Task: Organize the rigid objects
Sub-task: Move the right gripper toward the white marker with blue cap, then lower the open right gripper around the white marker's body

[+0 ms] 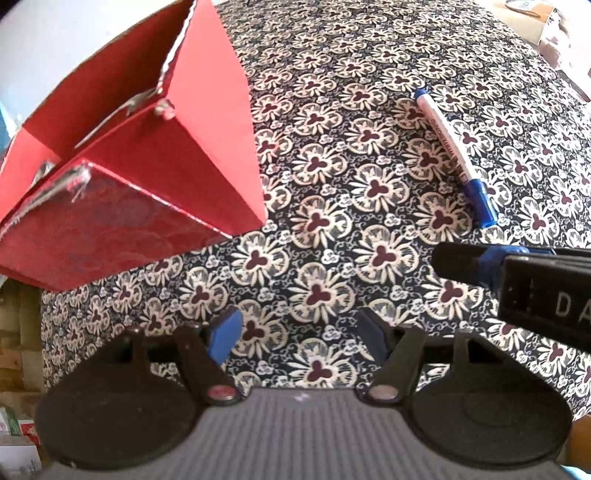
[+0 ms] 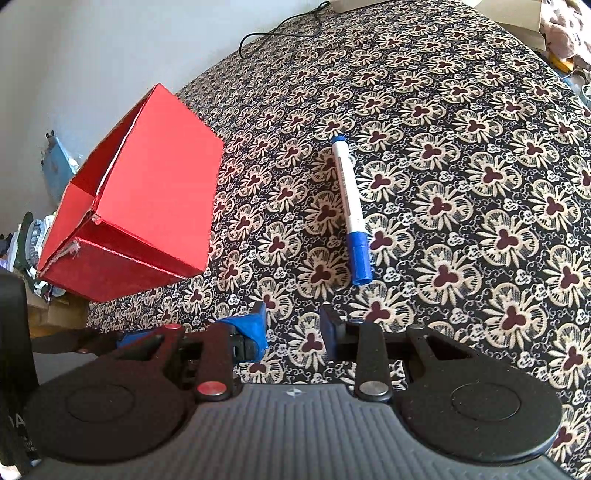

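A red cardboard box [image 1: 122,155] [image 2: 140,206] with an open top and torn corners stands at the left edge of the flower-patterned cloth [image 1: 332,229]. A white marker with a blue cap [image 1: 454,155] [image 2: 351,210] lies flat on the cloth, to the right of the box. My left gripper [image 1: 299,332] hovers over the cloth in front of the box, open, nothing between its blue pads. My right gripper [image 2: 293,328] is open and empty too, with the marker's cap just beyond it. In the left wrist view, the right gripper [image 1: 480,262] reaches in from the right.
A black cable [image 2: 277,29] lies at the cloth's far edge. A pale cardboard box [image 2: 524,18] and clutter sit at the far right. Beyond the cloth's left edge are a white wall and stacked items [image 2: 33,236]. The left gripper's body [image 2: 14,350] shows at the left.
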The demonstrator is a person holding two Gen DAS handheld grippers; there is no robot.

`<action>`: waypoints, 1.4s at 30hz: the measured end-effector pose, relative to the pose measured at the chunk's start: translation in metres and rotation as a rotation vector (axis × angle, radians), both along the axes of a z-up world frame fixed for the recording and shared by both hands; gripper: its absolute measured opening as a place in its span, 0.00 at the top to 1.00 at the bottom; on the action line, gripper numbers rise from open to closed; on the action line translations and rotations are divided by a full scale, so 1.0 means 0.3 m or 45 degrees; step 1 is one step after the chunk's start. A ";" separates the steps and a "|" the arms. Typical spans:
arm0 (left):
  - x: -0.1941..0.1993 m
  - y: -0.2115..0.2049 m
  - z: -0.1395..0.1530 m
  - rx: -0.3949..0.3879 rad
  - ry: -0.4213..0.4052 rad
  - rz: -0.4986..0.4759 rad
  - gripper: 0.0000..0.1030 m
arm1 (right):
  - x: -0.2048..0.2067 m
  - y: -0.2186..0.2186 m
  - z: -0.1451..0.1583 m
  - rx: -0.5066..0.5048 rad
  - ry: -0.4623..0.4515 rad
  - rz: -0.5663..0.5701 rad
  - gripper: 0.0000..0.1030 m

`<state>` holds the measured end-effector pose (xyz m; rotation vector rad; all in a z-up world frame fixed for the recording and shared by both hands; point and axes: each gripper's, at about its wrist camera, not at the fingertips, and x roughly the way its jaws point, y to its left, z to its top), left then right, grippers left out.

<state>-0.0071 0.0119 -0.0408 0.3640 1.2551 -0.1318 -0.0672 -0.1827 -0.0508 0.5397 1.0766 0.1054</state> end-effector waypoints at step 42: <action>0.113 -0.240 -0.043 -0.186 -0.023 -0.143 0.30 | -0.047 -0.364 -0.086 0.206 -0.138 -0.336 0.88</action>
